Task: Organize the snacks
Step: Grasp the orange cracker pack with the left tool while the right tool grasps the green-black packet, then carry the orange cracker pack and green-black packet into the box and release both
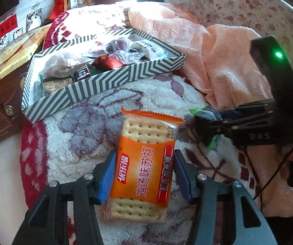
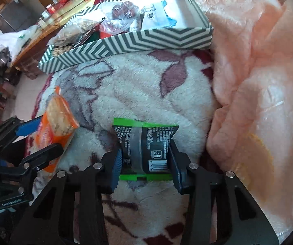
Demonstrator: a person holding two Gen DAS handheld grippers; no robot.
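Fleecy white-and-maroon blanket (image 2: pixel 146 94) on a bed is our work surface, with a peach quilt (image 1: pixel 218 47) bunched to the right and a wooden table (image 1: pixel 13 53) beyond the bed edge.

Nearest to us, our left gripper (image 1: pixel 144 173) has its blue pads on either long side of the orange cracker pack (image 1: pixel 144 159); the pack looks clamped, lying lengthwise between the fingers. Our right gripper (image 2: pixel 145 163) is closed on the black-and-green snack pouch (image 2: pixel 145 143), barcode side up, just above the blanket.

Risks as we judge them:
- Crackers are brittle, so too hard a squeeze could crush them.
- Film wrappers are slick and both grips sit on the near end, so either pack could swing or slide out during the carry.
- The two grippers sit close side by side; moving together could make them bump.
- Soft bedding means the box may tip or shift if nudged at its rim.

Farther off, the striped box (image 1: pixel 113 79) sits open on the blanket, well apart from both packs. Its left half is crowded: a clear bag of brownish pieces (image 1: pixel 62 63), a bag of dark red fruit (image 2: pixel 124 10), a red foil item (image 1: pixel 109 61) and a white-and-blue packet (image 2: pixel 156 16). The right end shows bare white floor, probably the easiest drop spot.
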